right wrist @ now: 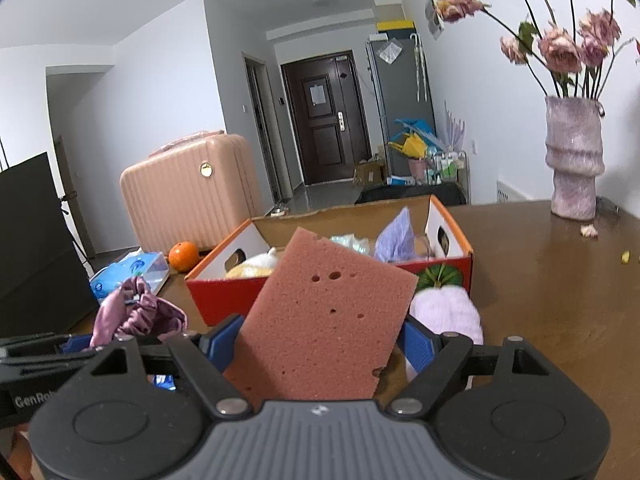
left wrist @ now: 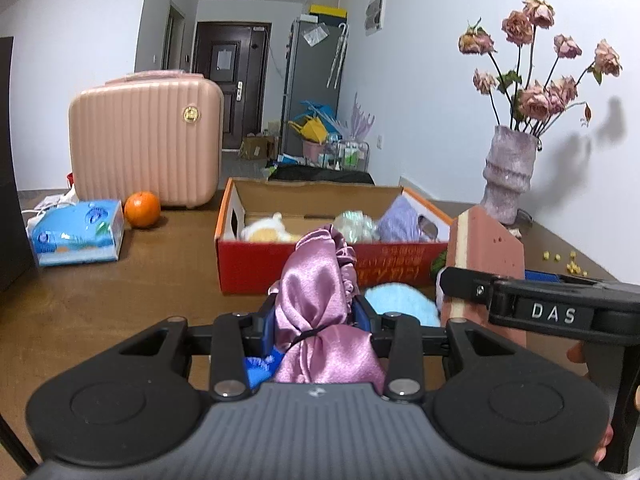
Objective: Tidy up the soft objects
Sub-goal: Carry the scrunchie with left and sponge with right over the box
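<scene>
My left gripper (left wrist: 316, 312) is shut on a shiny pink satin bonnet (left wrist: 316, 280), held above the brown table in front of a red cardboard box (left wrist: 256, 264). Its frilled edge also shows at the left of the right wrist view, bonnet (right wrist: 136, 312). My right gripper (right wrist: 320, 336) is shut on a pink sponge block (right wrist: 324, 312), which stands tilted between the blue pads; the same sponge (left wrist: 492, 256) appears at the right of the left wrist view. The box (right wrist: 224, 296) holds a yellow-white plush (left wrist: 268, 230), a pale bundle and a lilac cloth (right wrist: 396, 240).
A light blue fluffy item (left wrist: 400, 300) and a lilac fluffy one (right wrist: 444, 312) lie on the table before the box. An orange (left wrist: 142, 209), a tissue pack (left wrist: 76, 232) and a pink suitcase (left wrist: 148, 140) stand at the left. A vase of dried roses (right wrist: 576, 160) stands at the right.
</scene>
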A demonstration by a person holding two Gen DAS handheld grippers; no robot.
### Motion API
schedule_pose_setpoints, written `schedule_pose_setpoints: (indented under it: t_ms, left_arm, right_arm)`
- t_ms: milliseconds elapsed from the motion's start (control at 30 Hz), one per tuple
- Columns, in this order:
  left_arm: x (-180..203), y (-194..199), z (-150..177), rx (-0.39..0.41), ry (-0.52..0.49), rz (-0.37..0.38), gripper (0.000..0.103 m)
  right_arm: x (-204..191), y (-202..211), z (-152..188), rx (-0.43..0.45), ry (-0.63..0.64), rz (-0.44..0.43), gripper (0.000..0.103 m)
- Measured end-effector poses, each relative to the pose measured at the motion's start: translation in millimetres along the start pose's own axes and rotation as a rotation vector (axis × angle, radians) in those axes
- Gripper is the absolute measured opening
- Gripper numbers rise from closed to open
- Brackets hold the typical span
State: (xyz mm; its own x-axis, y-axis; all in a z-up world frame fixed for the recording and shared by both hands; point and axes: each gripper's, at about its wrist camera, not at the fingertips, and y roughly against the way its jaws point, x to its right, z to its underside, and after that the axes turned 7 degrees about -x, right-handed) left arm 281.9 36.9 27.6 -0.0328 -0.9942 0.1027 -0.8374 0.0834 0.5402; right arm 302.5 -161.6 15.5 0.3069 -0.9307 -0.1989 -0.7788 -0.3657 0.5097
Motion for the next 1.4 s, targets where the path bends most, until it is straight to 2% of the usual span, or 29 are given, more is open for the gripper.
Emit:
schedule_pose_setpoints:
  t_ms: [567, 1000, 1400]
  left_arm:
    - [-2.3, -15.4, -48.7, 0.086, 0.041, -0.032, 0.039]
    - [-6.9, -37.7, -78.4, 0.114, 0.084, -0.036, 0.039]
    - [-11.1, -54.6, -100.6, 0.140, 0.122, -0.045, 0.039]
  right_arm:
    - [-5.8, -14.6, -43.2, 0.066, 0.104, 0.061, 0.082]
    - [-6.4, -26.2, -68.9, 0.114, 0.123, 0.063, 0.082]
    - [-1.8, -47.0, -87.9, 0.110, 0.129, 0.072, 0.082]
